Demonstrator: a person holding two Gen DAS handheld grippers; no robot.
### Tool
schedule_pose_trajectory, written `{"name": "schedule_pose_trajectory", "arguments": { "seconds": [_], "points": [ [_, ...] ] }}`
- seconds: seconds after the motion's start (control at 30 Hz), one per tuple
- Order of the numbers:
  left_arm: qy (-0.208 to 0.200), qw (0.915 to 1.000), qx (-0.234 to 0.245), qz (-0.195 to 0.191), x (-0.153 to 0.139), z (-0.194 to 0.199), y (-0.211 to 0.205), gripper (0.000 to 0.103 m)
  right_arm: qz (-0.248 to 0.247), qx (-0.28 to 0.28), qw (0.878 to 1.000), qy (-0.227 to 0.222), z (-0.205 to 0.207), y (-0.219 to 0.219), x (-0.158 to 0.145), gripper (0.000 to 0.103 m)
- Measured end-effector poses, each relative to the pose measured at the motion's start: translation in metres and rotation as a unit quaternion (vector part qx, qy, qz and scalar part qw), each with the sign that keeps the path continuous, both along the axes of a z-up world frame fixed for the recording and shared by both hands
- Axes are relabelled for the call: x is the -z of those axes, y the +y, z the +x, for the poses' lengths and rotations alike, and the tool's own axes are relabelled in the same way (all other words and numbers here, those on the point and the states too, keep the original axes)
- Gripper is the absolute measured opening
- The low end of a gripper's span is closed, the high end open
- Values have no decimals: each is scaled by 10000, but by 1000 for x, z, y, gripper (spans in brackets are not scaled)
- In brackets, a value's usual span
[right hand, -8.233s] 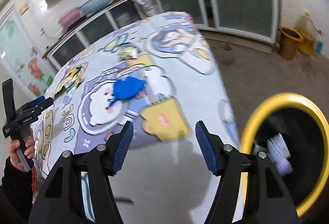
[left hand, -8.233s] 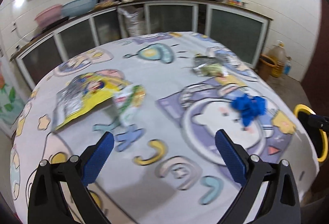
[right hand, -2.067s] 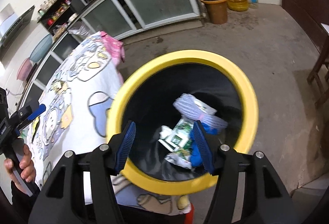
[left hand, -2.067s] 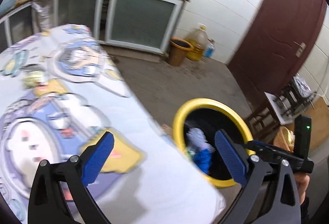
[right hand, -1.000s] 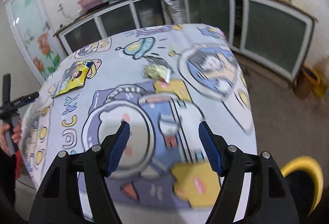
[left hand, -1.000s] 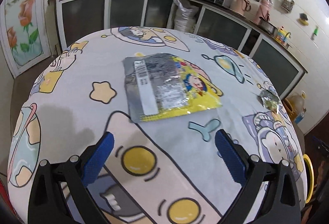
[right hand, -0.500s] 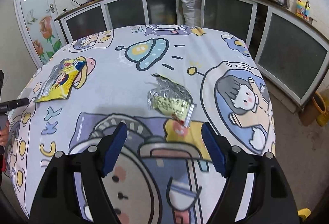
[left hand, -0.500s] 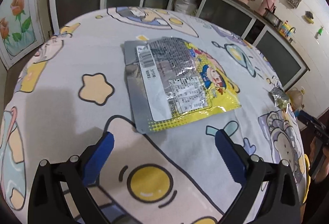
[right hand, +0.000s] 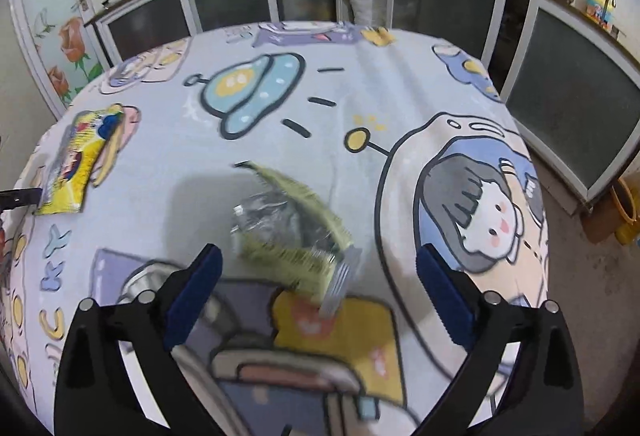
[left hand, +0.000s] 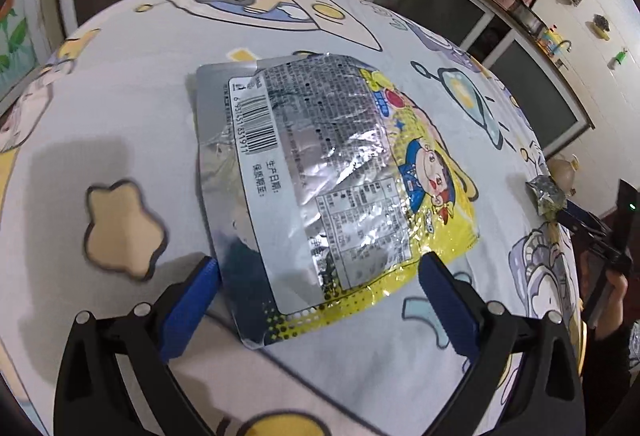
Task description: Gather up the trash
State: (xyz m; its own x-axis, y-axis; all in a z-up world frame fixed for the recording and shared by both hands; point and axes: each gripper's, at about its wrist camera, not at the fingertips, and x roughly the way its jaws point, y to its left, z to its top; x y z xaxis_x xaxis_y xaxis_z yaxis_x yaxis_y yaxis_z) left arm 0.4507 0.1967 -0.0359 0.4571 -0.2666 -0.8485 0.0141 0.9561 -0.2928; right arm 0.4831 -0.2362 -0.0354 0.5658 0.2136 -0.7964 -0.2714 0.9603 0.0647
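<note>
progress: two wrappers left on cartoon-print cloth-covered bench (left hand: 120,124), none gripped | left gripper (left hand: 318,278): wide open, empty, flat yellow-and-silver foil snack bag (left hand: 320,188) just ahead, near edge between jaws | right gripper (right hand: 318,276): jaws opening, crumpled green-and-silver foil wrapper (right hand: 288,236) between, untouched | change: closer to both wrappers than half a second ago

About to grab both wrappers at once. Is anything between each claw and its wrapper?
Nothing visible. The left claw, open, faces the yellow bag on bare cloth; the right claw, jaws opening, faces the green wrapper.
</note>
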Motion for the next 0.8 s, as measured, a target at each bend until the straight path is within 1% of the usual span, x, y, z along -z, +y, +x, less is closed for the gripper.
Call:
{"name": "schedule_pose_trajectory", "arguments": {
  "seconds": [0.1,0.17,0.2,0.23,0.27,0.3,0.33,0.37,0.4,0.47,0.53,0.6,0.63,0.73,0.8],
  "points": [
    [-5,9998,-2,174,1,9,-7,95,78,69,9998,166,15,0,13,94],
    [-42,9985,37,540,3,13,-19,95,152,101,9996,238,22,1,20,93],
    [-88,9976,66,683,3,12,-24,89,187,105,9994,258,23,2,22,89],
    [-114,9957,130,911,3,12,-32,78,167,142,9995,247,24,2,22,77],
    [-143,9930,196,1160,3,12,-41,74,98,169,9996,225,23,3,22,69],
    [-187,9910,223,1308,3,13,-47,54,59,167,9996,207,22,3,21,54],
    [-212,9899,305,1369,3,13,-53,38,59,179,9996,207,22,3,20,41],
    [-251,9895,346,1377,2,12,-57,29,91,190,9995,231,21,1,18,37],
    [-279,9887,395,1416,1,12,-62,6,136,191,9994,249,19,0,17,28],
    [-330,9884,530,1388,0,9,-73,0,144,106,9996,212,14,0,13,24],
    [-419,9872,587,1421,-2,2,-80,0,132,57,9998,149,7,1,10,17],
    [-534,9868,606,1406,-6,-5,-88,0,295,16,9995,148,-3,-2,4,17],
    [-621,9872,614,1338,-10,-9,-90,0,344,-5,9993,131,-8,-2,0,17],
    [-898,9885,649,1033,-28,-24,-93,0,285,-148,9995,-48,-30,-1,-14,17],
    [-973,9883,664,970,-37,-31,-96,0,363,-211,9991,-79,-44,-3,-23,17]
  ]
}}
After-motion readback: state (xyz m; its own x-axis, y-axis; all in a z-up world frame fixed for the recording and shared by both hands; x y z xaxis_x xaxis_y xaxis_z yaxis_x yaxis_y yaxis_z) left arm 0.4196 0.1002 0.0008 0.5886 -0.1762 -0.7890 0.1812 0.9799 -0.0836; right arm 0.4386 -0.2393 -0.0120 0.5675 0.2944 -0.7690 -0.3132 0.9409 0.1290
